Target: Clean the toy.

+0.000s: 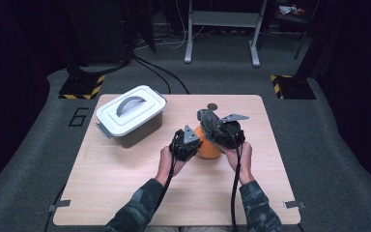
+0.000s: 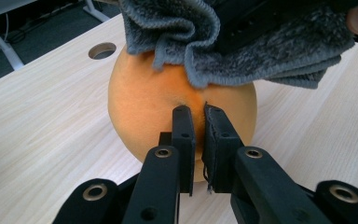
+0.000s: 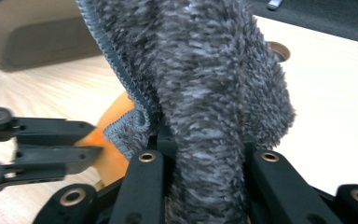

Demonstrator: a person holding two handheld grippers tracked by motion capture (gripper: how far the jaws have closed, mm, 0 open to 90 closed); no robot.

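Rubbing fluffy cloth point(image 2: 242, 46) – smooth orange point(image 2: 144, 102)

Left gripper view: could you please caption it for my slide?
Nearly shut hand-held gripper against an orange ball draped with a grey cloth.

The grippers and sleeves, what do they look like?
Both the left gripper and the right gripper are black, each topped by a grey three-cornered plate with a black cable trailing back. The jaws are black with round metal-ringed holes. The sleeves are camouflage-patterned.
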